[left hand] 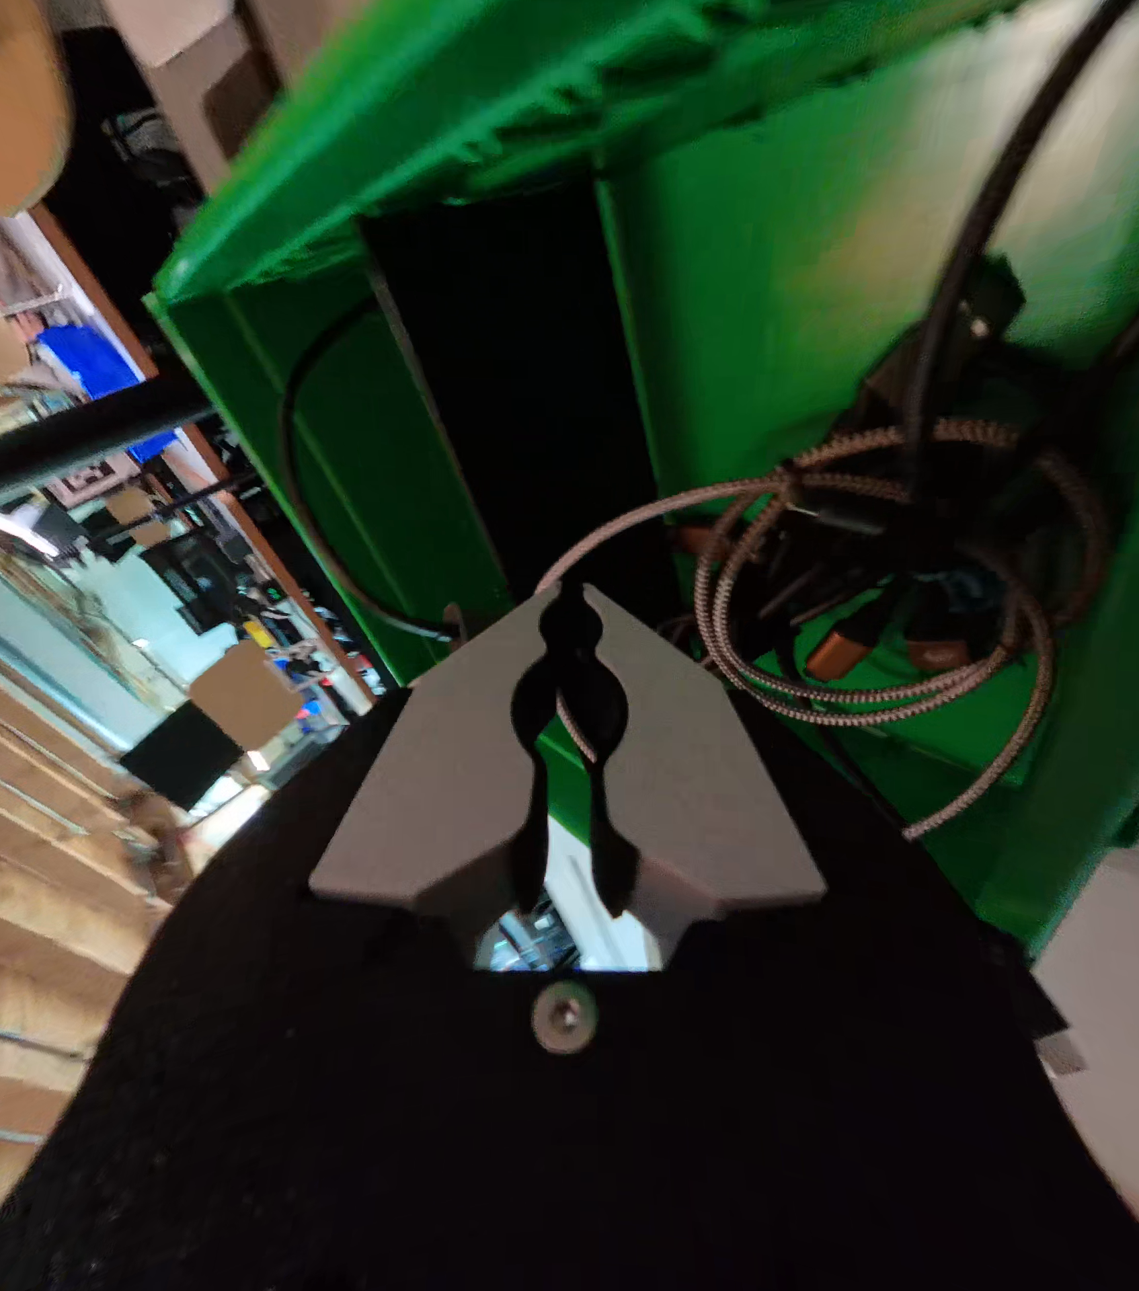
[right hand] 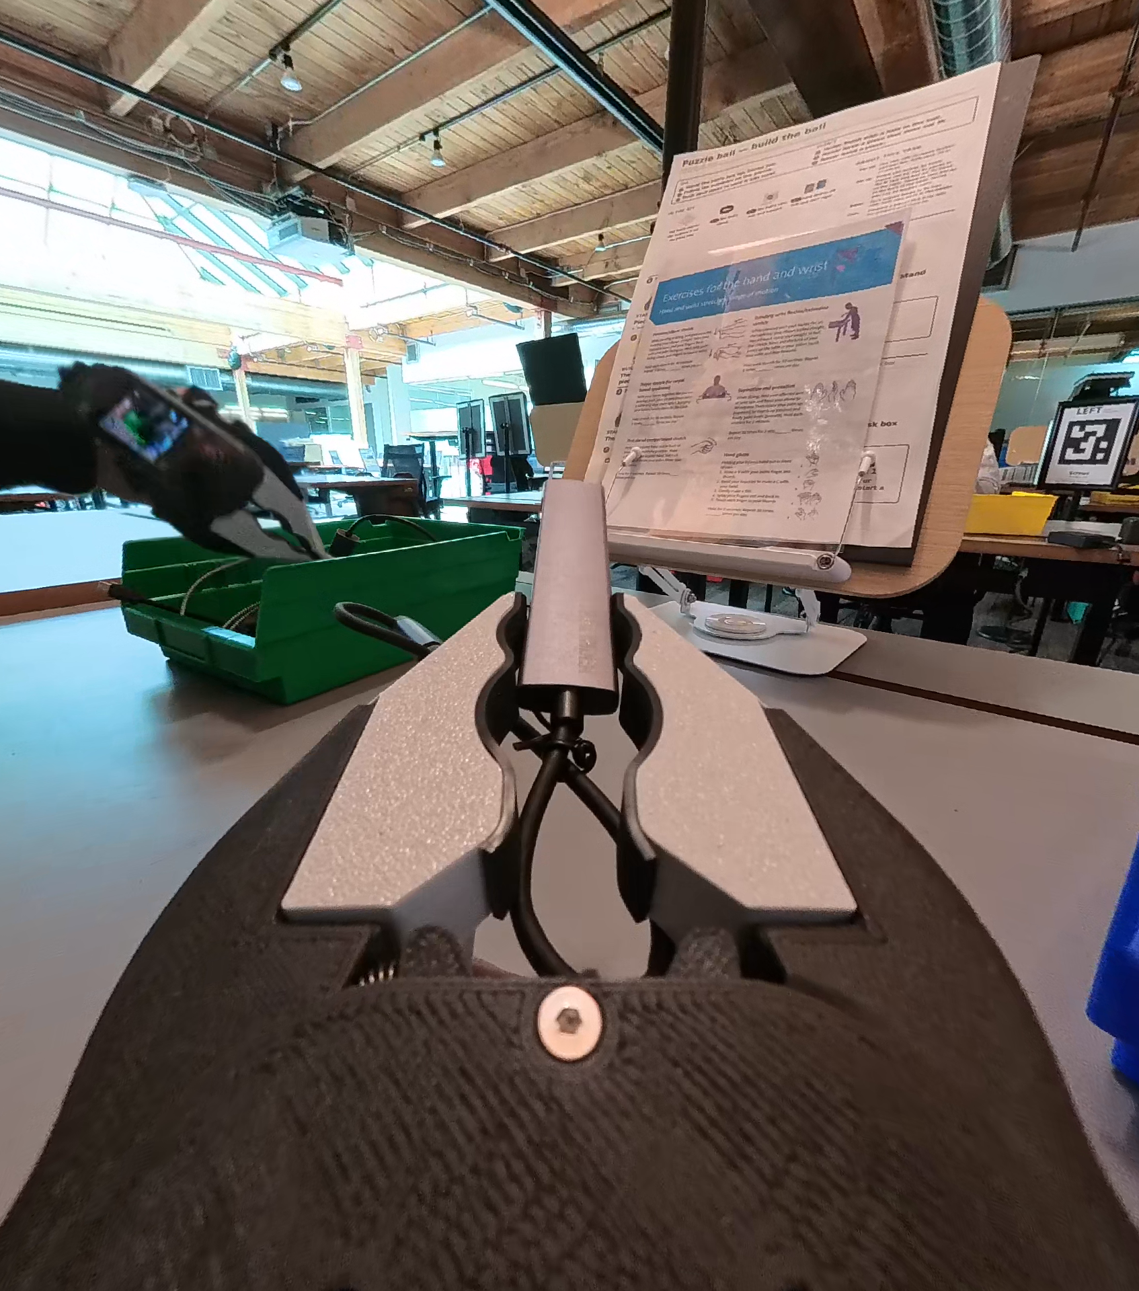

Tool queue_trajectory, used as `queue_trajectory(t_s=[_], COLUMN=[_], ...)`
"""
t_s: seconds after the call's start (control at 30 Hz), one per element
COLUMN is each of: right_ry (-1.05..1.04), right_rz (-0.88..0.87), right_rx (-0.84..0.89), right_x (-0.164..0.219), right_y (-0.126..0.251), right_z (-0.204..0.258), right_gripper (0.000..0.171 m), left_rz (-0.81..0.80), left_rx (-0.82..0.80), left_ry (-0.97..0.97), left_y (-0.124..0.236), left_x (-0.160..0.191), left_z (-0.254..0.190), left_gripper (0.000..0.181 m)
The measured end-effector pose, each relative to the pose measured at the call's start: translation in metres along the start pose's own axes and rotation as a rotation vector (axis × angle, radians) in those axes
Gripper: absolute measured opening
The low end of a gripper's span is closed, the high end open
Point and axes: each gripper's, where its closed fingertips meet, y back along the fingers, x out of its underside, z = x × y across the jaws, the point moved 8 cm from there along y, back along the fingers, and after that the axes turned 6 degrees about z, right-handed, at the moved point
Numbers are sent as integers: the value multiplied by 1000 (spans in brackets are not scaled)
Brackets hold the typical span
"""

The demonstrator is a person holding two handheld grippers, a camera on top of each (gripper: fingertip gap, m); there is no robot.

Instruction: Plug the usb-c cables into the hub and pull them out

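Grey hub [right hand: 565, 594] ×1 pinched in right tool [right hand: 567, 629] | left tool [left hand: 570, 594] nips 1 braided cable [left hand: 629, 527]

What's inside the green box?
The green box holds a tangle of braided cables, some with copper-coloured plug ends. The left gripper pinches one braided cable. The middle compartment is too dark to see into, and the tangle hides whatever lies beneath.

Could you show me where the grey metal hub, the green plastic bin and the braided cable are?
Grey metal bar-shaped hub [right hand: 563, 594]: right wrist view, on its upper face.
Green plastic bin [right hand: 371, 594]: right wrist view, on its side wall.
Brown braided cable [left hand: 657, 508]: left wrist view, on the arc rising from the gripper tips.
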Motion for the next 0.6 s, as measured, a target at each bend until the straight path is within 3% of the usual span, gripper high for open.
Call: queue_trajectory(t_s=[0.1,0.17,0.27,0.33,0.43,0.53,0.57,0.6], right_ry=[-3,-3,4,10,12,10,9,9], right_rz=[-1,-1,4,6,1,2,0,-1], right_rx=[2,0,-5,-5,-4,-3,-1,1], right_x=[0,0,0,0,0,0,0,0], right_y=[0,0,-1,-1,-1,-1,-1,0], right_z=[-1,-1,0,1,1,1,1,0], right_gripper=[23,23,23,23,22,23,23,22], left_rz=[-116,-118,-218,-213,-121,-48,-18,8], left_rx=[-24,-42,38,50,81,107,103,136], left_ry=[244,293,181,77,-98,-206,-215,-209], left_y=[23,34,40,34,15,-3,-7,-11], left_x=[7,17,11,2,-12,-21,-22,-22], left_z=[23,35,27,18,4,-1,0,-1], left_gripper=[0,0,0,39,45,40,31,9])
